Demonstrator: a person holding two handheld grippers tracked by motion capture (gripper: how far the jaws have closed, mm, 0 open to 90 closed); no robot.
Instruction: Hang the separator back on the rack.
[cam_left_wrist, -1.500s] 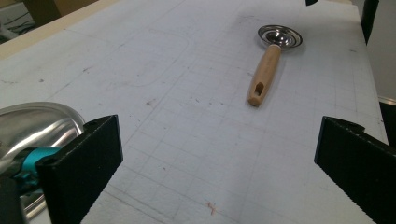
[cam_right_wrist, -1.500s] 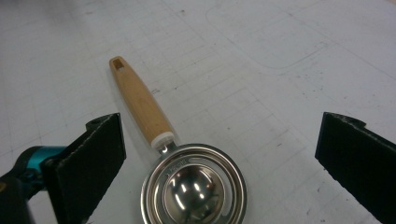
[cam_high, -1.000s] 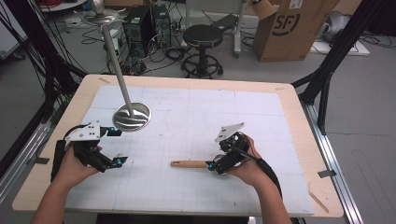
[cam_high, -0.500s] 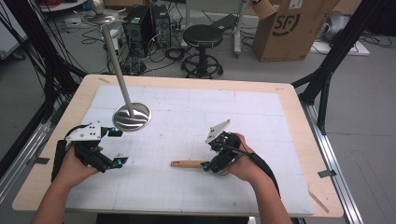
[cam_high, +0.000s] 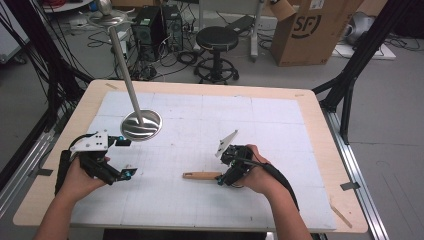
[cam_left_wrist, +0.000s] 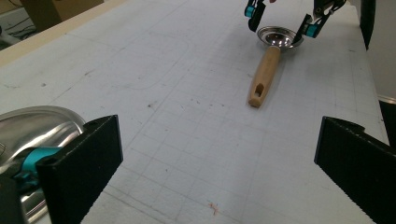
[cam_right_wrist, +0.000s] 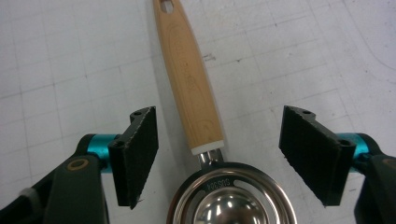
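We had just been closing the right claw (cam_right_wrist: 217, 156) around the spoon (cam_right_wrist: 189, 93), pads not yet touching it.

A grey floor (cam_high: 400, 130) is stretching across the upper part of the frame and down its right side. A black round stool (cam_high: 217, 39) is standing at the top centre, with tangled cables (cam_high: 187, 57) lying around its base. A black computer case (cam_high: 150, 25) is sitting at the upper left of it. A brown cardboard box (cam_high: 310, 27) is resting at the upper right. Black frame legs (cam_high: 350, 80) are slanting down at the right, and dark cables (cam_high: 40, 60) are hanging at the left edge.
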